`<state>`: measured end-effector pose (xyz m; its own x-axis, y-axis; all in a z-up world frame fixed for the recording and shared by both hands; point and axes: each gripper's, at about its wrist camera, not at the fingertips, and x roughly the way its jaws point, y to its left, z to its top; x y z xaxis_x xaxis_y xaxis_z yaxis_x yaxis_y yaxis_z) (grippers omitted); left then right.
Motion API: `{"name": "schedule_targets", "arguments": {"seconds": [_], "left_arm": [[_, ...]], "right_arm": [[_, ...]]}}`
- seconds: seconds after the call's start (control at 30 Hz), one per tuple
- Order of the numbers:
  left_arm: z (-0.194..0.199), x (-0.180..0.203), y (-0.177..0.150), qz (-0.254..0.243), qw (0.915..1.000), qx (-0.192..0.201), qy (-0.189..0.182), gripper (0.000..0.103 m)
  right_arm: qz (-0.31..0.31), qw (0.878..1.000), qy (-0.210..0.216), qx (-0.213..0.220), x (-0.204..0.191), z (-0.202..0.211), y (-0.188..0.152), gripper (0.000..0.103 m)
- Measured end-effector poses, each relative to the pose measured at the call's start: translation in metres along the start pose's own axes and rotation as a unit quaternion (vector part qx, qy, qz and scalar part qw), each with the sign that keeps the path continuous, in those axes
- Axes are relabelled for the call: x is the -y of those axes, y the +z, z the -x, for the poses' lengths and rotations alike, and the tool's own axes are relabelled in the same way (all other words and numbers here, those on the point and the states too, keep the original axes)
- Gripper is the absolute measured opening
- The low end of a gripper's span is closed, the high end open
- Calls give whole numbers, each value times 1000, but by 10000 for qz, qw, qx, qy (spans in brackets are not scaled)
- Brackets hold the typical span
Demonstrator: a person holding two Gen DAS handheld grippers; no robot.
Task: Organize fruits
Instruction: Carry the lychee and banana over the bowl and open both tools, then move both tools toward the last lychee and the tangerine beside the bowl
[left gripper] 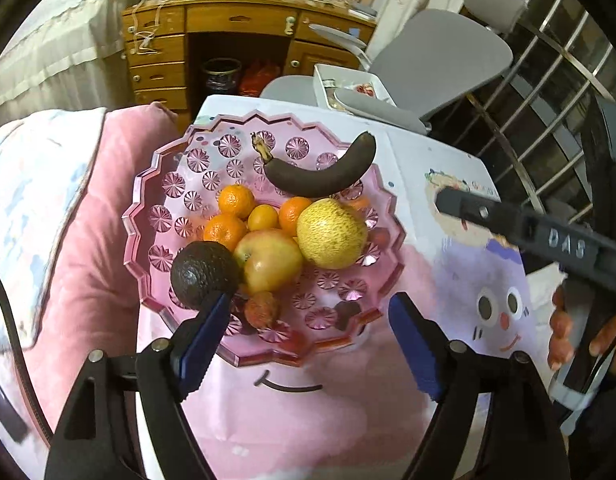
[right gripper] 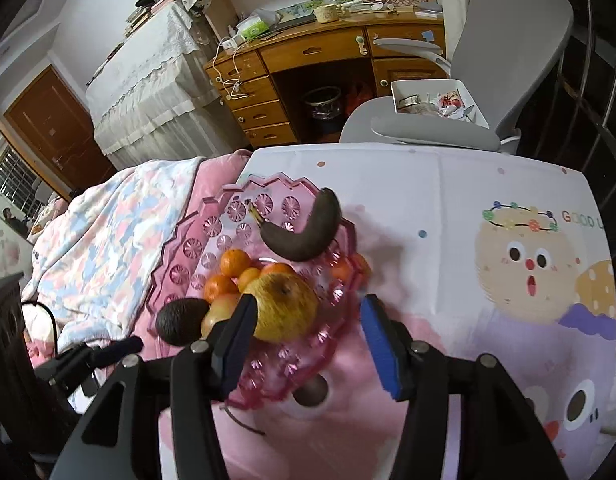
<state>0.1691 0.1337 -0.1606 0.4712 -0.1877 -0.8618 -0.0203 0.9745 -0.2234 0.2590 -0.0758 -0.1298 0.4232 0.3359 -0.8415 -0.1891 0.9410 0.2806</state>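
Seemingly near done: your pink glass bowl (left gripper: 147,184) on the cartoon tablecloth (right gripper: 448,200) holds the blackened banana (left gripper: 324,176), tangerines (left gripper: 235,200), apple (left gripper: 271,260), pale yellow pear (left gripper: 332,232) and avocado (left gripper: 203,272). Left gripper (left gripper: 308,336) and right gripper (right gripper: 308,344) hover spread, empty. No loose fruit visible outside.

Bedroom clutter around a cartoon-print table

A tablecloth (right gripper: 448,208) printed with cartoon faces covers the table; a pink cushion (left gripper: 91,248) and a pastel blanket (right gripper: 119,220) lie just beside it. Beyond stands a wooden desk (right gripper: 320,52) with drawers, a dark bin (right gripper: 322,104) in its kneehole, and a grey chair (right gripper: 508,32) carrying a white tray (right gripper: 400,94) on its seat. A brown door (right gripper: 51,128) shows far left.
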Motion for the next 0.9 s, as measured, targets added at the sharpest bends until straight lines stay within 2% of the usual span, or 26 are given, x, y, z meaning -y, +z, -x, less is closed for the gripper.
{"name": "schedule_targets", "arguments": {"seconds": [0.27, 0.47, 0.73, 0.9], "left_arm": [[21, 35, -12, 472, 9987, 98, 171, 84], [25, 64, -26, 889, 9954, 187, 291, 85], [6, 103, -40, 1146, 9922, 98, 474, 85], [-16, 125, -44, 1242, 9908, 123, 530, 85]], "right_arm": [[444, 9989, 109, -92, 28, 28, -12, 64], [988, 9949, 163, -124, 52, 39, -21, 65], [1679, 9854, 234, -139, 80, 32, -23, 65], [2185, 9755, 262, -13, 96, 23, -15, 65]]}}
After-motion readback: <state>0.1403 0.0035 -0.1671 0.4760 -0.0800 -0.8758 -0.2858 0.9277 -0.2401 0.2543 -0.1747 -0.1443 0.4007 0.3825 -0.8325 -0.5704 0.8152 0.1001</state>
